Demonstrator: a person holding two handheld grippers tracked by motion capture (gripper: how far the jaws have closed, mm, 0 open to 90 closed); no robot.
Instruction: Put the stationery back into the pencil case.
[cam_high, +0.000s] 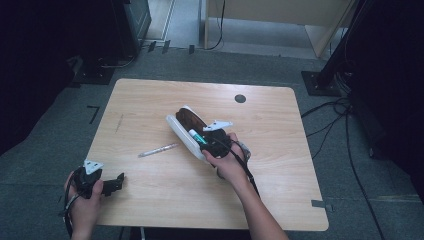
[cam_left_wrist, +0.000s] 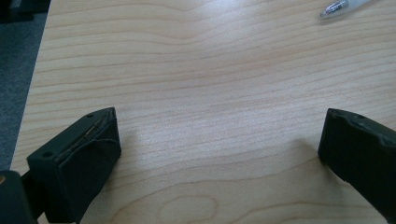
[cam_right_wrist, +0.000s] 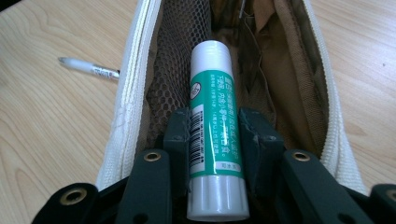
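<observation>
Lab or office, wooden desk (cam_high: 150, 100), grey carpet (cam_high: 350, 200), floor cables (cam_high: 345, 130)

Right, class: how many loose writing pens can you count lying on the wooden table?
1. A slim white pen lies on the light wooden table, left of the open white zip pouch. The pouch's brown inside is partly hidden, so more could sit there.

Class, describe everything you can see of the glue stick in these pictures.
The glue stick is a round tube, plastic by the look, with a green printed label, a barcode and white ends. The right gripper is shut on its middle, one black jaw pressing each side. It points lengthwise into the open pouch, a white zipped case with a brown mesh lining, its far end over the lining. Whether it touches the lining cannot be told.
</observation>
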